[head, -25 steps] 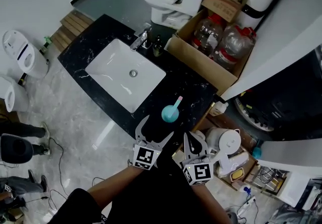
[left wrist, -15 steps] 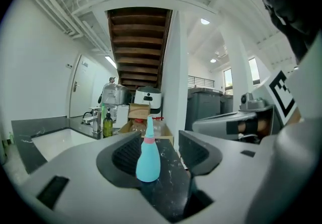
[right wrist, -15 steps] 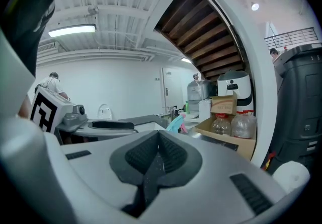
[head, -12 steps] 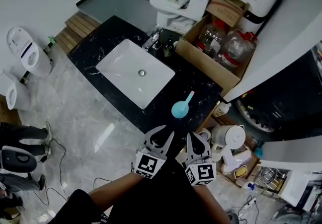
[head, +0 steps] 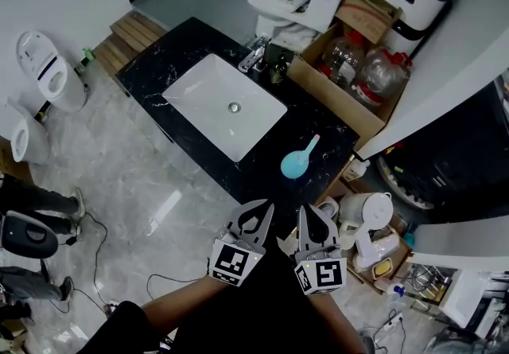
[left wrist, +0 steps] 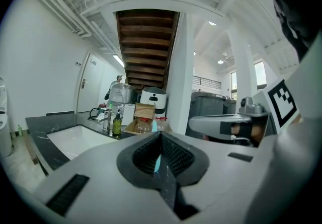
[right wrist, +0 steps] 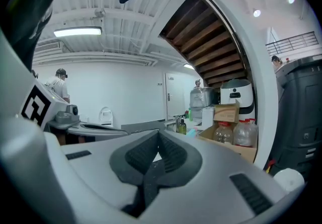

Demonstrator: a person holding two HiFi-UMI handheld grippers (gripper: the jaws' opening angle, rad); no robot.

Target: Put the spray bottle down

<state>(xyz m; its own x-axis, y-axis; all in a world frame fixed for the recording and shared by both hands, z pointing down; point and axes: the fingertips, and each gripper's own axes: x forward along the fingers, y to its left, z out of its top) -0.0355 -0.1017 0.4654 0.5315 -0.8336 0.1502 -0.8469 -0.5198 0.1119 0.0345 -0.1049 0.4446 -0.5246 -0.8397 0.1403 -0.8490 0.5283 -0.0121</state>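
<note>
You look down on a black marble counter point(head: 324, 131) with a white sink point(head: 215, 106) set in it. A faucet point(head: 256, 54) and a dark bottle point(head: 277, 72) stand at its far edge. Beside them, a cardboard box point(head: 330, 98) holds clear plastic bottles point(head: 343, 58).

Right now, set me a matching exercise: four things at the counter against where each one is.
Things
1. spray bottle
2. sink
3. box
4. green bottle

Places
a. beside the tap
b. on bare counter, right of the sink in the head view
c. sunk into the counter
d. at the counter's far end, holding plastic bottles

Pairs: 1-b; 2-c; 3-d; 4-a
</note>
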